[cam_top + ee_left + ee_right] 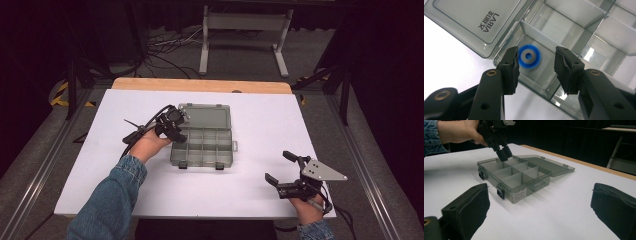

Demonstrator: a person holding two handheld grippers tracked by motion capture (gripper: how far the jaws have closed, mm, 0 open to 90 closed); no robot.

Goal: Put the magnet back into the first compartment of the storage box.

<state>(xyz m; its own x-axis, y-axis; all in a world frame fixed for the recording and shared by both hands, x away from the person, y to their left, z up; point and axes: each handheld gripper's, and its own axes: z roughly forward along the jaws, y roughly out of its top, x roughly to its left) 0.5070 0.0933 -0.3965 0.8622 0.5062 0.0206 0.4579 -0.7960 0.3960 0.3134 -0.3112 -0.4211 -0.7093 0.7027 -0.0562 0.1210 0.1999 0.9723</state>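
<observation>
A smoky grey plastic compartment box (176, 155) lies open on the white table, its lid (205, 116) folded flat at the far side. My left gripper (175, 131) hangs over the box's far-left corner compartment, jaws pointing down. In the left gripper view its jaws (535, 49) stand apart above a blue round piece with a grey ring in its middle (529, 56), which lies on the compartment floor untouched. My right gripper (277, 166) rests near the table's front right, wide open and holding nothing. From there the box (524, 192) and the left gripper (503, 155) appear farther off.
The box's other compartments (511, 171) look empty. The lid (474, 22) carries printed lettering. A wooden strip (200, 85) edges the table's far side; beyond it stand a white frame (245, 30) and loose cables (165, 50) on the floor. Dark rails run along both sides.
</observation>
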